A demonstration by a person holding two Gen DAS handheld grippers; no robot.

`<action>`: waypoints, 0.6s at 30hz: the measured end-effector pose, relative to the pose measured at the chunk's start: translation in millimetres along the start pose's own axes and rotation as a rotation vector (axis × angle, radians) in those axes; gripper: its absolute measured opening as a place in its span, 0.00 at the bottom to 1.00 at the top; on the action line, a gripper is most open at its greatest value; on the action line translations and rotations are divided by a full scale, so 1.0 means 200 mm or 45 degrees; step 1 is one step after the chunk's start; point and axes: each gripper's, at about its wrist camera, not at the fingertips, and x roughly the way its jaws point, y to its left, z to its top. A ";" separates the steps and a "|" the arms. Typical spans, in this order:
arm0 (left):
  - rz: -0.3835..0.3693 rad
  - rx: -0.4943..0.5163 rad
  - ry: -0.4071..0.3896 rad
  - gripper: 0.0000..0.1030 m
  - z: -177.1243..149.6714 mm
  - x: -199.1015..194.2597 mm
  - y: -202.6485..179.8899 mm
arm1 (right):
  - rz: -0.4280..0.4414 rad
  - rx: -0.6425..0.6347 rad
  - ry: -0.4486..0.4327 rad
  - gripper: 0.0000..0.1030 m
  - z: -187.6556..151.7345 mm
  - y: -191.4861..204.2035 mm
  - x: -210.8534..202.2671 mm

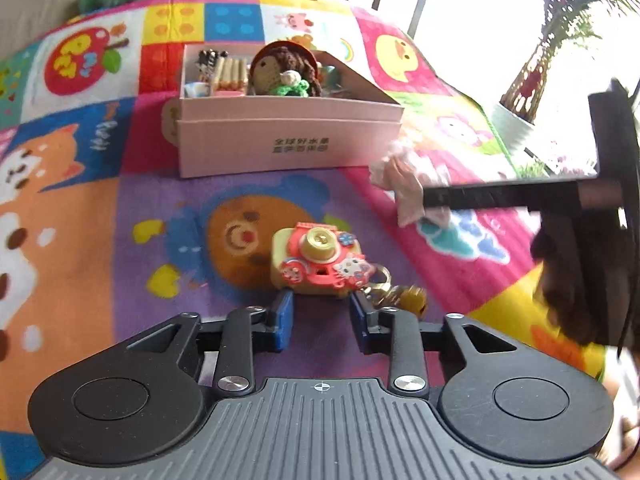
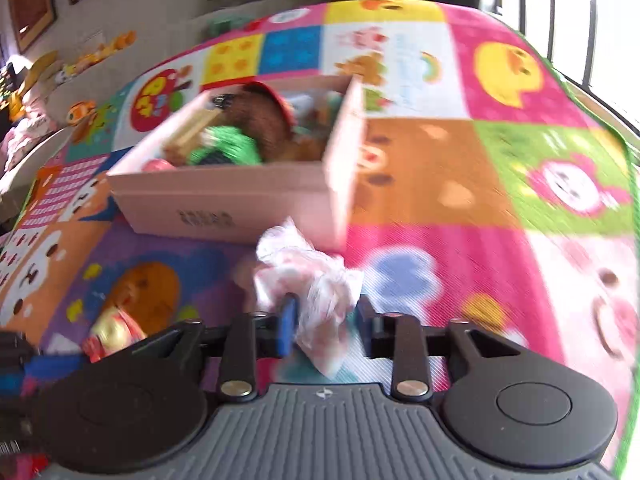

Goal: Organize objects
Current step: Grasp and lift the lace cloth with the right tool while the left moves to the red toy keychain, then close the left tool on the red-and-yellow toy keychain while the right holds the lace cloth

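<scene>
A red and cream toy camera (image 1: 320, 260) with a gold key ring (image 1: 384, 284) lies on the play mat, just ahead of my left gripper (image 1: 323, 308). That gripper's blue pads (image 1: 285, 316) stand slightly apart with only mat between them. My right gripper (image 2: 326, 320) is shut on a crumpled white-and-pink plastic bag (image 2: 308, 276), close to the front right corner of the pink box (image 2: 224, 204). The left wrist view shows the same bag (image 1: 400, 180) at the right gripper's tips (image 1: 426, 200). The pink box (image 1: 288, 140) holds a crochet doll (image 1: 280, 72) and wooden sticks (image 1: 230, 72).
A colourful cartoon play mat (image 1: 100, 208) covers the whole surface. A potted plant (image 1: 532, 76) stands by the bright window at its right edge. Soft toys (image 2: 80, 60) line the wall at the far left. The toy camera (image 2: 112, 332) lies left of the right gripper.
</scene>
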 end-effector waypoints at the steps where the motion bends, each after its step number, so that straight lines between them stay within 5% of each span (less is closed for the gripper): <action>1: -0.025 -0.023 0.004 0.34 0.01 0.01 -0.01 | -0.010 -0.001 -0.017 0.50 -0.02 -0.01 -0.02; 3: -0.095 -0.055 0.019 0.34 0.03 0.04 -0.02 | -0.075 0.006 -0.048 0.79 -0.05 -0.03 -0.02; 8: -0.183 0.110 0.025 0.34 0.03 0.03 -0.08 | -0.068 0.032 -0.079 0.86 -0.07 -0.06 -0.01; 14: -0.091 0.247 -0.106 0.34 0.09 -0.10 -0.01 | -0.029 0.044 -0.081 0.93 -0.06 -0.06 0.00; 18: -0.096 0.520 -0.078 0.34 0.16 -0.07 0.02 | -0.022 0.044 -0.078 0.96 -0.06 -0.07 0.00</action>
